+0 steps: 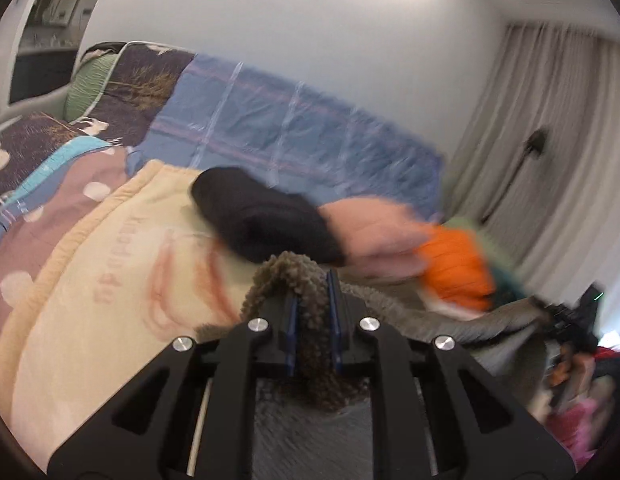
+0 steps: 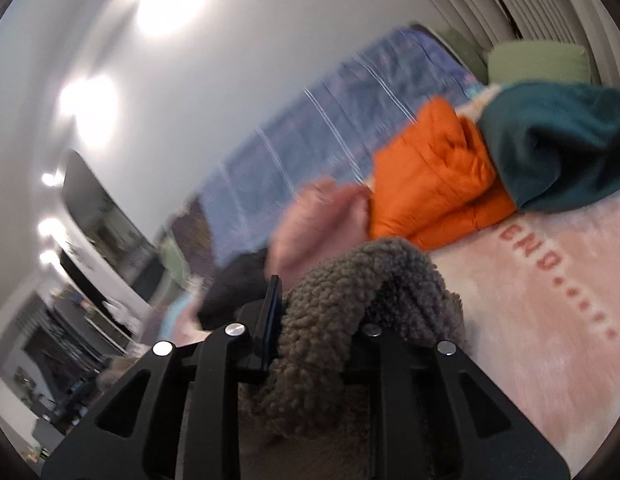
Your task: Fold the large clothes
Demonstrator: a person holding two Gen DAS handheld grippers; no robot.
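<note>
Presumably for spreading before a fold, a fleece garment (image 1: 310,312) is gripped at two points: the left gripper (image 1: 313,316) is clamped on one bunch, the right gripper (image 2: 310,320) on another (both over the blanket (image 1: 110,280), near piled clothes (image 2: 442,184)).

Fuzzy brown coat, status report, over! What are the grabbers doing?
Left gripper shut on fuzzy brown coat. Right gripper has coat between its jaws. Pile of clothes ahead on bed.
</note>
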